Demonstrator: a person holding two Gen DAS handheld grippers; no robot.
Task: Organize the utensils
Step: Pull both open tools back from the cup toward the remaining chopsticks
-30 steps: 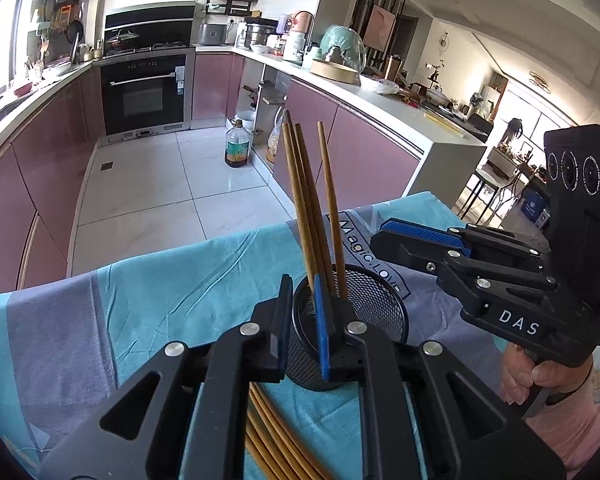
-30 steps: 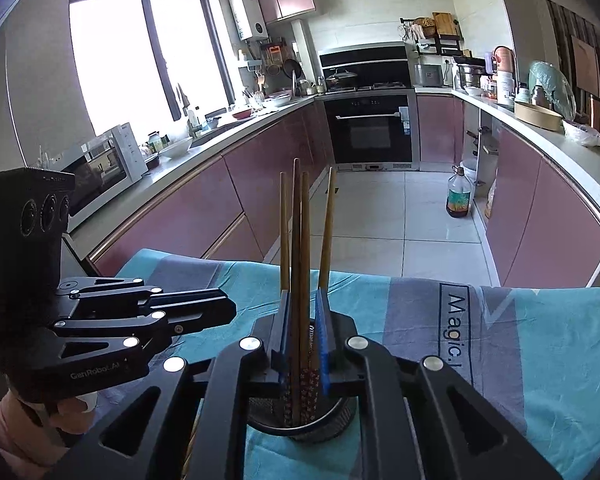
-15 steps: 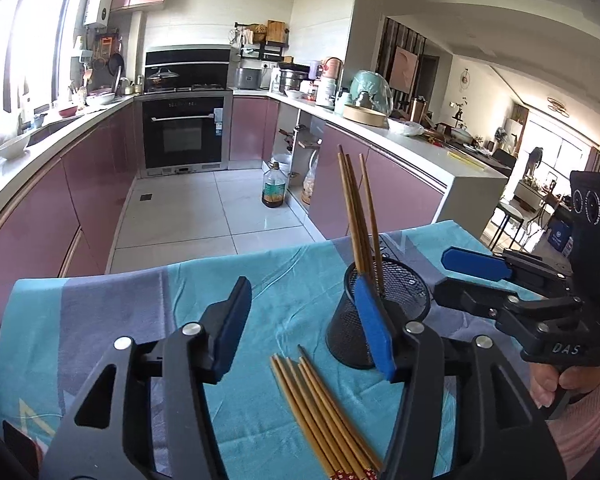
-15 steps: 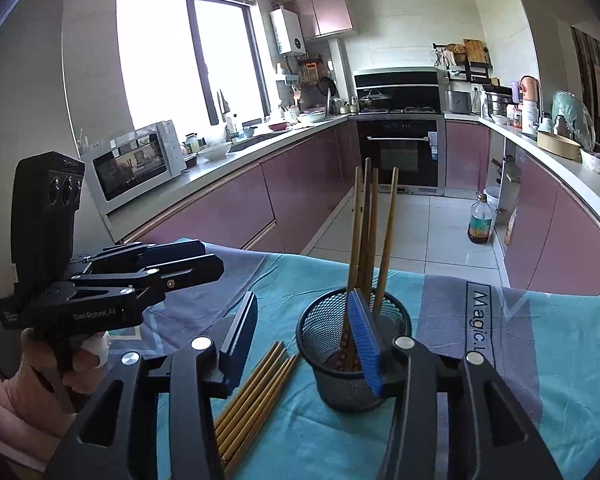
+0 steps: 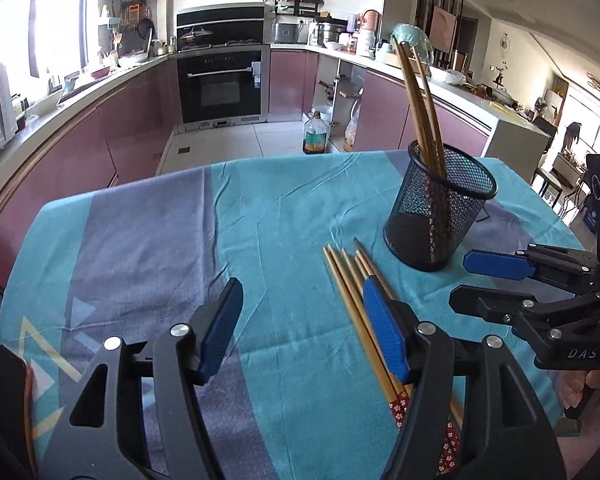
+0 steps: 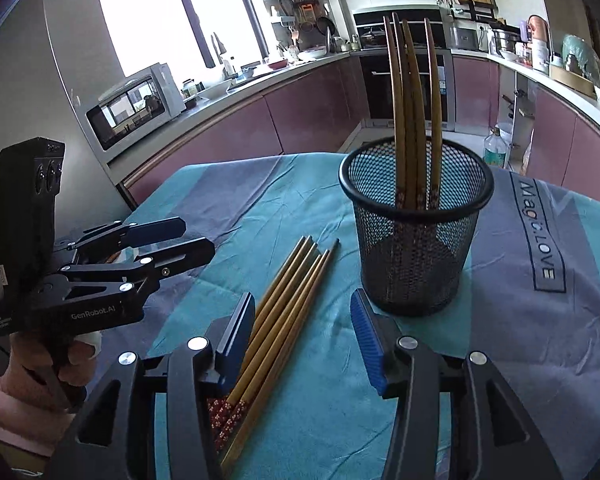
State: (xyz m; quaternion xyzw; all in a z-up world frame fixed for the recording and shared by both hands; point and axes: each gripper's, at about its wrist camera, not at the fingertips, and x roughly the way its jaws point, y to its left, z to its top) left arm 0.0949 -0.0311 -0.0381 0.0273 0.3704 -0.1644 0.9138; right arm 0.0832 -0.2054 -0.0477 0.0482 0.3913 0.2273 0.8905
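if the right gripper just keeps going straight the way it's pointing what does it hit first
Most likely the tablecloth, in the gap between the loose chopsticks and the mesh holder. The right gripper is open and empty; depth is hard to judge.

teal-grey tablecloth [image 5: 260, 216]; black oven [image 5: 220, 84], microwave [image 6: 136, 108], oil bottle [image 5: 314, 133]

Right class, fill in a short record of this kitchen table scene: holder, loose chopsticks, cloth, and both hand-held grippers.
holder: black mesh cup, upright on the cloth, four chopsticks standing in it
loose chopsticks: bundle lying flat on the cloth beside the cup
cloth: teal and grey tablecloth
left hand-held gripper: open, nothing gripped, jaws just opened
right hand-held gripper: open, over the loose bundle, nothing gripped
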